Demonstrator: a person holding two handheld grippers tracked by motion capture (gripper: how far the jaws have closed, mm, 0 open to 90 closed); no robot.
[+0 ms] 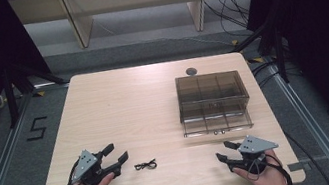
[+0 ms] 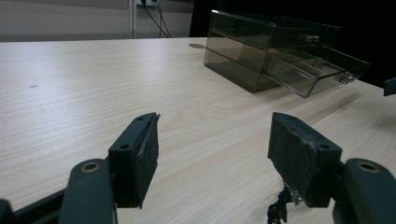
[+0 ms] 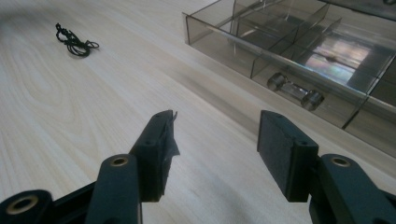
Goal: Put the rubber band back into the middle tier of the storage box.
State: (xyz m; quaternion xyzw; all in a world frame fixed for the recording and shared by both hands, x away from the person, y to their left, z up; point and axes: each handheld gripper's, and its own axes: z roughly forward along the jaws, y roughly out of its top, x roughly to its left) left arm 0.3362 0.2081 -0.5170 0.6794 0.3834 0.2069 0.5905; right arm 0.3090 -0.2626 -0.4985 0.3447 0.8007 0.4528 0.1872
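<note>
Smoky brown clear drawer box (image 1: 212,95), black cord (image 1: 145,165), pale wood-grain table (image 1: 125,109).

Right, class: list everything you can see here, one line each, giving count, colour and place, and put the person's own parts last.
Table: one, pale wood, centre.
Drawer box: one, smoky clear plastic, far right of table, bottom drawer pulled out.
Small tangled item: one, black, near edge, between the grippers.
Left gripper: one, black with grey plate, near left, open.
Right gripper: one, black with grey plate, near right, open.
Hands: two, holding the grippers.
</note>
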